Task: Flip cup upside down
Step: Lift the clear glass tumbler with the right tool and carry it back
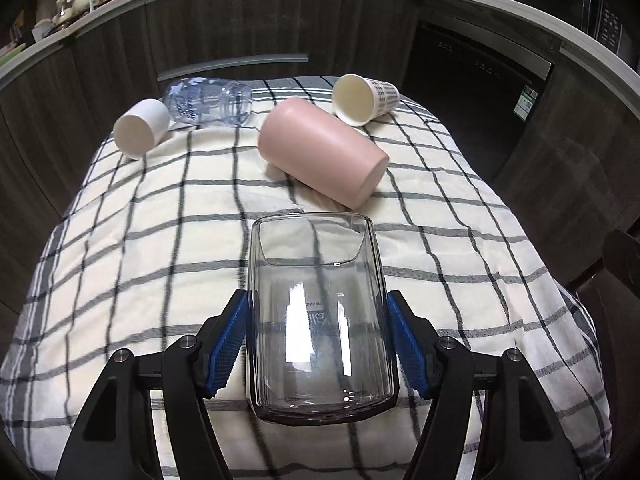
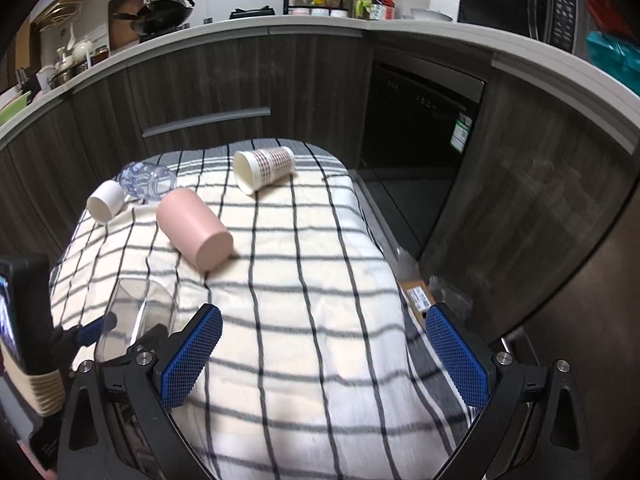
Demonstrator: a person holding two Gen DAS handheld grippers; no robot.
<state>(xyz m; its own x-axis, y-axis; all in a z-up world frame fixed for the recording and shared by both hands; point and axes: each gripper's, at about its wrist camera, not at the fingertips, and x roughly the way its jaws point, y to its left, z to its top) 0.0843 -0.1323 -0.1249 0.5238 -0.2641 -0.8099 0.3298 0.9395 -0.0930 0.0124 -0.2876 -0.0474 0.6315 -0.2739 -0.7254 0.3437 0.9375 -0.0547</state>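
The left tongs (image 1: 318,344) clamp their blue pads on a clear cylindrical glass cup (image 1: 318,320) near the front of the checked white cloth (image 1: 140,240). Beyond lie a small white cup (image 1: 140,128), a clear plastic bottle (image 1: 208,100), a pink tumbler (image 1: 320,156) and a patterned paper cup (image 1: 364,98). The right tongs (image 2: 324,356) hang spread wide, holding nothing.

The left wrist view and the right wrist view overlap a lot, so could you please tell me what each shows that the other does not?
Only the left wrist view shows the left tongs head-on, their blue pads against both sides of the clear glass.

Only the right wrist view shows the right tongs spread wide with nothing between them, and the wok on the counter.

Both show the checked cloth, the pink cup, the white cup, the patterned paper cup and the plastic bottle, all lying on their sides.
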